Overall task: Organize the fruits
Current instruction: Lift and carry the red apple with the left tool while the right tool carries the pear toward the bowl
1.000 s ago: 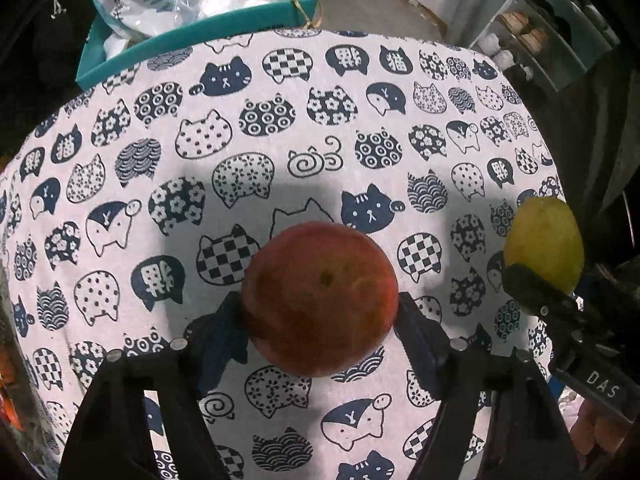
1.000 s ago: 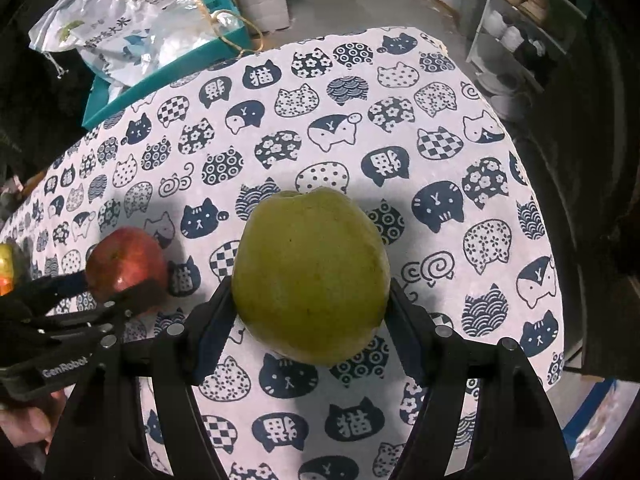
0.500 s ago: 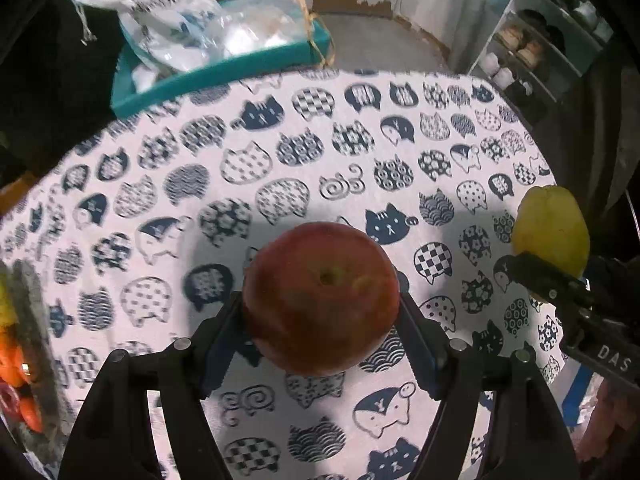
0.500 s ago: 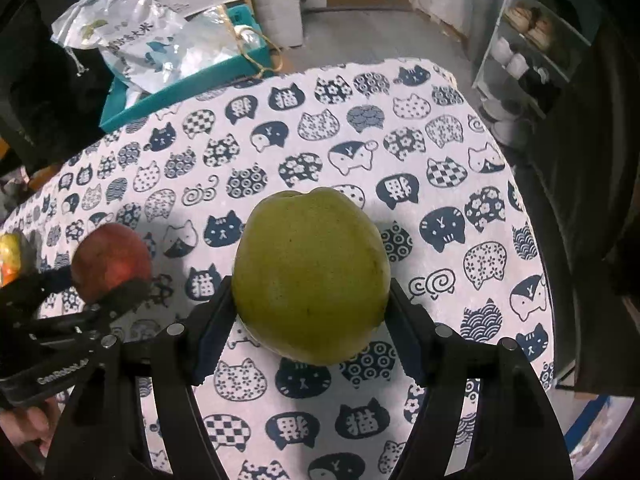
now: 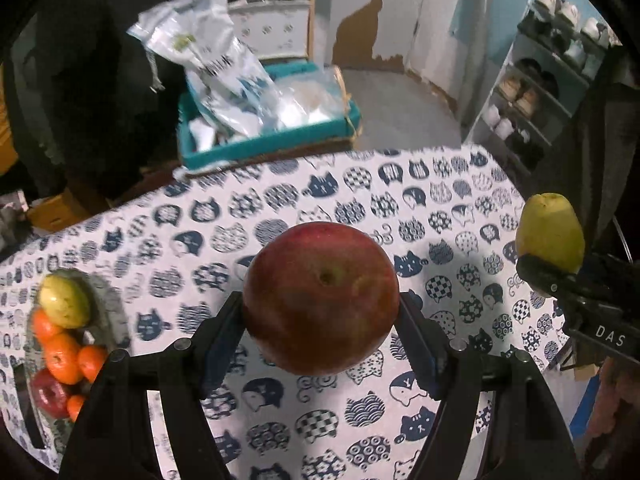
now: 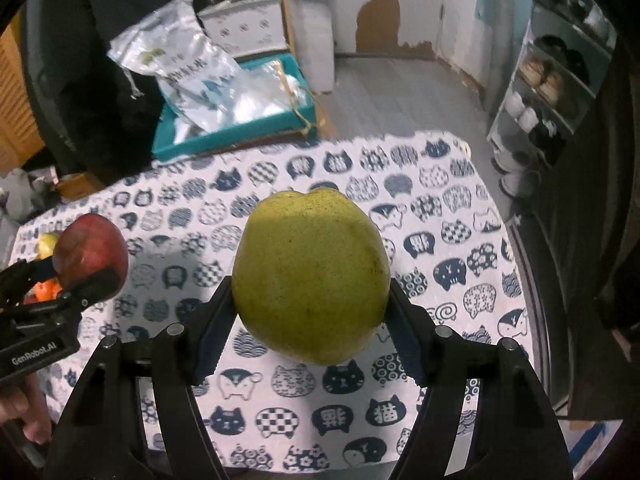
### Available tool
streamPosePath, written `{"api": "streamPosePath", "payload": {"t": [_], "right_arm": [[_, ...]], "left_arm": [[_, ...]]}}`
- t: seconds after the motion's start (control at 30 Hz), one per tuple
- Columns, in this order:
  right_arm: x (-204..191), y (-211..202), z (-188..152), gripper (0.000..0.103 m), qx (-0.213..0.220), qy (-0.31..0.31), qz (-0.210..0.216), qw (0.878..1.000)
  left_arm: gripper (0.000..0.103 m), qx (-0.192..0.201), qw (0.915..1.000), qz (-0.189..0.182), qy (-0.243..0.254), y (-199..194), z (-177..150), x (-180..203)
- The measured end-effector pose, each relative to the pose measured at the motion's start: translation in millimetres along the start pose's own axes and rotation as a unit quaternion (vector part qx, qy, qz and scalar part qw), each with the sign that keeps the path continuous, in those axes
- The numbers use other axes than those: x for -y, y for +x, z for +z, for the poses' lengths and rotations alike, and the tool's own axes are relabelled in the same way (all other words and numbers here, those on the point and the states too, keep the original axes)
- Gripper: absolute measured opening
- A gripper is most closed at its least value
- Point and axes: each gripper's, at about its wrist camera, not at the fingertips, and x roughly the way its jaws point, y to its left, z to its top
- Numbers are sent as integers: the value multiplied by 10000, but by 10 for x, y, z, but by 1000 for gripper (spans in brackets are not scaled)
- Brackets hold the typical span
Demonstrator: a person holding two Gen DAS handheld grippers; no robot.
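Your left gripper [image 5: 320, 316] has its jaws clamped on a red apple [image 5: 321, 297], one pad pressed to each side, stem dimple facing the camera. The apple hangs clear above the counter [image 5: 280, 208], which wears a white cloth printed with navy cat faces.

Your right gripper [image 6: 308, 312] has its jaws clamped on a green pear [image 6: 310, 276] in the same way, also held off the cloth.

In the left wrist view the pear [image 5: 549, 231] and the right gripper's black body show at 3 o'clock. In the right wrist view the apple [image 6: 90, 250] and the left gripper show at 9 o'clock, with part of your hand [image 6: 24, 412] below them at 8 o'clock. The two fruits are well apart.

At 9 o'clock in the left view a plate [image 5: 112, 312] sits near the counter's edge. It carries a second pear [image 5: 64, 300] at its far end, oranges [image 5: 64, 356] just beside it, and a second red apple [image 5: 50, 396] at the near end. The fruits touch one another in a heap.

Past the counter's far edge, at 11 o'clock, a teal tray [image 5: 264, 140] holds plastic bags [image 5: 216, 68]. A shoe rack [image 5: 536, 92] stands at 2 o'clock against the wall.
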Motion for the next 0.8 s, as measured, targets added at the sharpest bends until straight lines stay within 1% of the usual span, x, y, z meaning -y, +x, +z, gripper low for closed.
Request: {"api": "streamPosePath", "payload": {"t": [0.2, 0.33, 0.47, 0.63, 0.8], "right_arm": [[-172, -317, 63, 71, 379, -168, 122, 9991], [-284, -482, 76, 71, 540, -300, 167, 9979], [-413, -628, 79, 71, 680, -425, 229, 9965], [-620, -795, 68, 71, 842, -625, 297, 9940], [-864, -924, 66, 71, 941, -798, 407, 9915]], "left_arm": [[76, 422, 9990, 76, -93, -443, 0, -166], [76, 615, 9979, 69, -199, -685, -12, -256], [76, 811, 9963, 158, -245, -914, -70, -383], [76, 960, 9944, 315, -312, -1108, -141, -539], [76, 1083, 9921, 390, -507, -1299, -214, -758]]}}
